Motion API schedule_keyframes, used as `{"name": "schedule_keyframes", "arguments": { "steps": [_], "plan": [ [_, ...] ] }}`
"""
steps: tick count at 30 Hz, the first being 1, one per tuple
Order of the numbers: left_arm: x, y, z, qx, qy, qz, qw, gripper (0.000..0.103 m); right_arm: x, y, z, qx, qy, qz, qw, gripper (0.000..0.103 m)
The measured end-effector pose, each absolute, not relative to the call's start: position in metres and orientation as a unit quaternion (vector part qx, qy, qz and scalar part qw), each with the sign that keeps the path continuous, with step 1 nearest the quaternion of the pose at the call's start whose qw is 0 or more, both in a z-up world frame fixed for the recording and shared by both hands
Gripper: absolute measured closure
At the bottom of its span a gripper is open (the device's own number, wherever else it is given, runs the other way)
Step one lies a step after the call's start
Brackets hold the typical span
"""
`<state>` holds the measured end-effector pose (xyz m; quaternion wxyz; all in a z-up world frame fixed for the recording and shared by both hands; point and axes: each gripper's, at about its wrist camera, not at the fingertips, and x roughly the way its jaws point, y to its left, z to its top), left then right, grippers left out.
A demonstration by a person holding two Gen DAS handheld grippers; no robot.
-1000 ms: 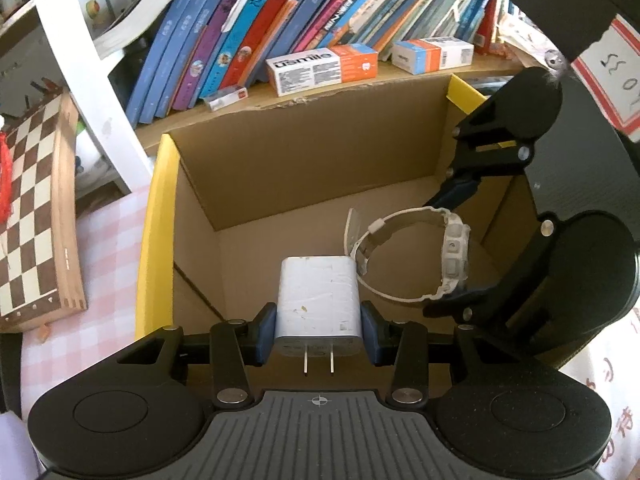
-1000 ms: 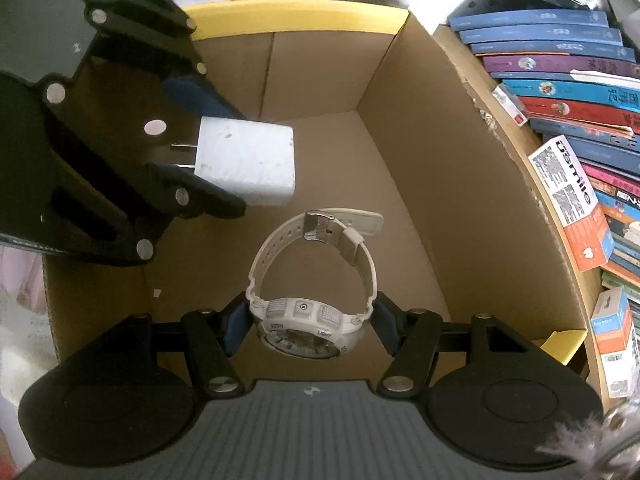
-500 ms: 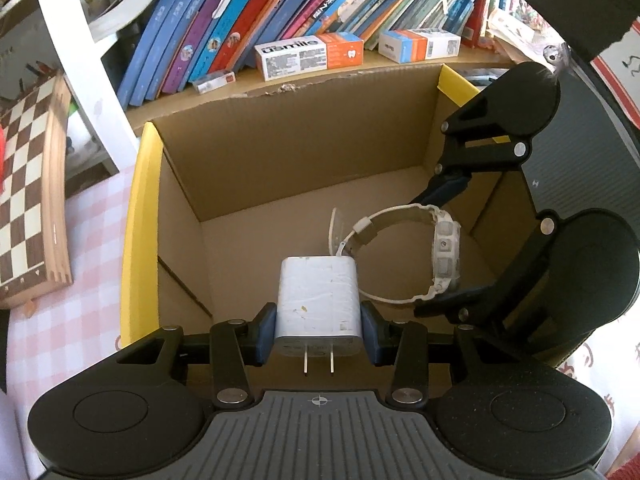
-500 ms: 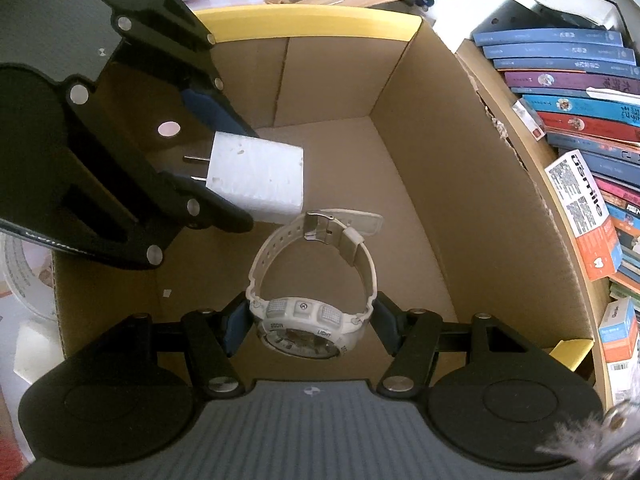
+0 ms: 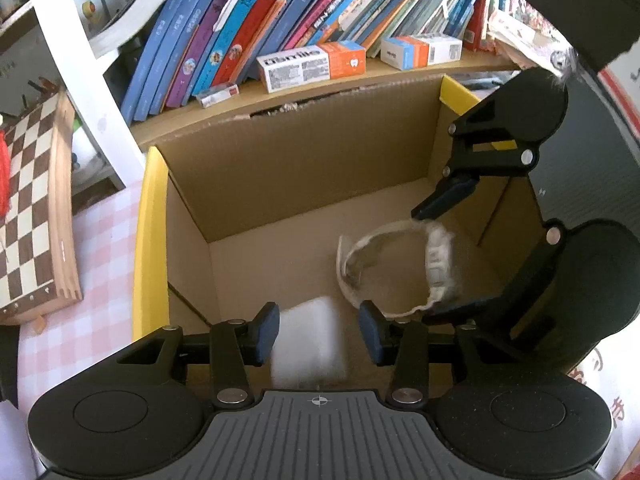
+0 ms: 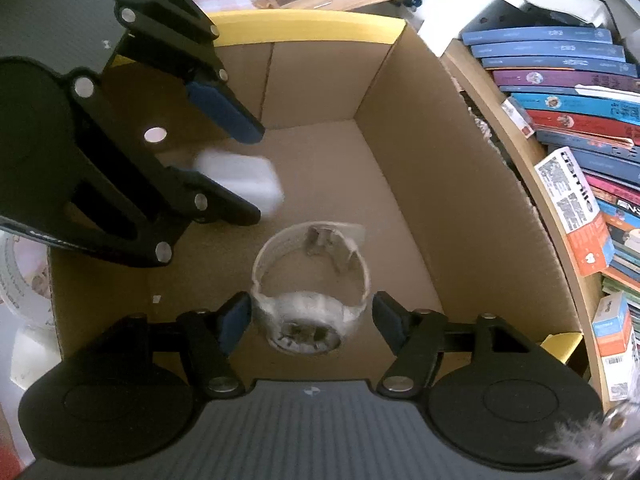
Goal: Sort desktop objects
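Cardboard box (image 5: 304, 176), brown with yellow tape along its rims, is taking up the middle of the scene; both grippers are hanging over its open top, angled down into it. Beyond its far wall a row of leaning books (image 5: 248, 20) is sitting on a wooden shelf, and a chessboard (image 5: 32, 208) is lying on the pink checked cloth to the left.

Left gripper (image 5: 319, 334) is opening: the blue pads are standing clear of the white charger (image 5: 308, 344), which is blurring downward between them, apparently dropping toward the box floor on the near left. Charger is looking like a rounded white plastic block; prongs not readable now. Judging it light, rigid and smooth-sided, best taken across its two flat faces.

Right gripper (image 6: 310, 322) is opening as well: the jaws are parting on either side of the white watch (image 6: 310, 288), no pad pressing on it, the watch smeared as if falling, case nearest the gripper and buckled strap looping away. It is sitting right of the charger, well inside the box. Judging the case hard and moderately weighty, the strap springy and likely to roll on landing; the case sides are the surest hold, the glass face the fragile part.
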<state>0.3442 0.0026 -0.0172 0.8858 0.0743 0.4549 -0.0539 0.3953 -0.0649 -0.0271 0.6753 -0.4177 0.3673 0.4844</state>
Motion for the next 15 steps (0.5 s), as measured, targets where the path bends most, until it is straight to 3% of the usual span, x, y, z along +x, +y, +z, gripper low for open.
{"name": "schedule_keyframes", "arguments": {
  "steps": [5,15],
  "plan": [
    [0.342,0.003,-0.009,0.072,0.439,-0.051,0.894,0.052,0.394,-0.067,-0.023,-0.411,0.362,0.481,0.685,0.029],
    [0.323,-0.002,0.015,0.067,0.390,-0.039,0.918,0.030,0.391,-0.078,0.003,-0.383,0.345,0.465,0.720,0.019]
  ]
}}
